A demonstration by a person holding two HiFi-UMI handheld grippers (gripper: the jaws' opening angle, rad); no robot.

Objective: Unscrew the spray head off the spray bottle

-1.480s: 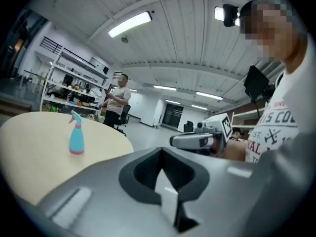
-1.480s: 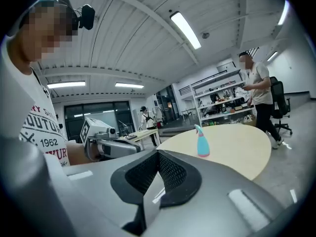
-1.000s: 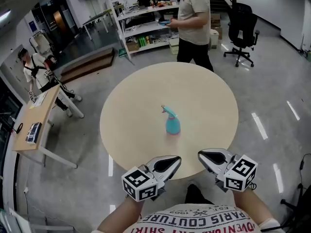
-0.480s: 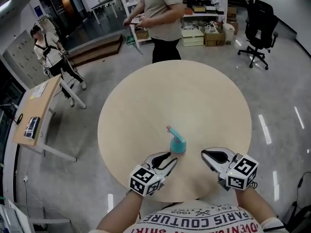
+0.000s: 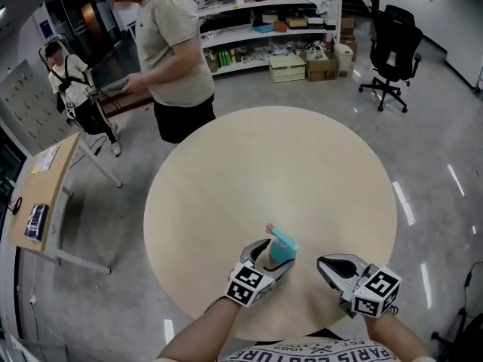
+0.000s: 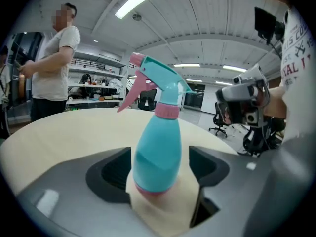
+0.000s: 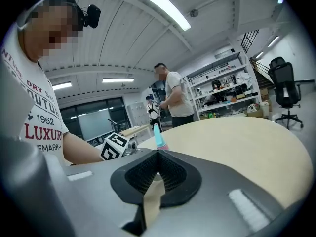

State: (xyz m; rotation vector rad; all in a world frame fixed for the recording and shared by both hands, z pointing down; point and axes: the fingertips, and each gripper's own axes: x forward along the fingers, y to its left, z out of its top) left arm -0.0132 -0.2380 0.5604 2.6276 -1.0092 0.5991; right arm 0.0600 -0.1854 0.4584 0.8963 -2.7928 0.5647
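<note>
Over on the left there's one small desk (image 5: 45, 176) and two people: one standing far back (image 5: 72, 89), one in a beige shirt (image 5: 175, 51) right at the edge of the one round table (image 5: 287, 157). One black office chair (image 5: 394, 45) sits off to the right, in front of the shelves (image 5: 264, 21).

There's just one spray bottle (image 6: 157, 152). It's teal, upright on the tabletop near the edge closest to the person with the grippers, and its spray head (image 6: 159, 83) is on, above a pink collar (image 6: 167, 111), with a pink trigger (image 6: 129, 94) poking out to the left in the left gripper view.

Two grippers, one in each hand. The left gripper (image 5: 272, 258) has its jaws spread wide with the bottle's lower body standing between them. The left jaw looks right up against the bottle and there's a sliver of table showing on the other side, so it isn't clamped.

The right gripper (image 5: 326, 263) is just beside the bottle, low over the table, jaws pressed together with nothing between them, and its ribbed pads (image 7: 170, 174) meet in a line.
</note>
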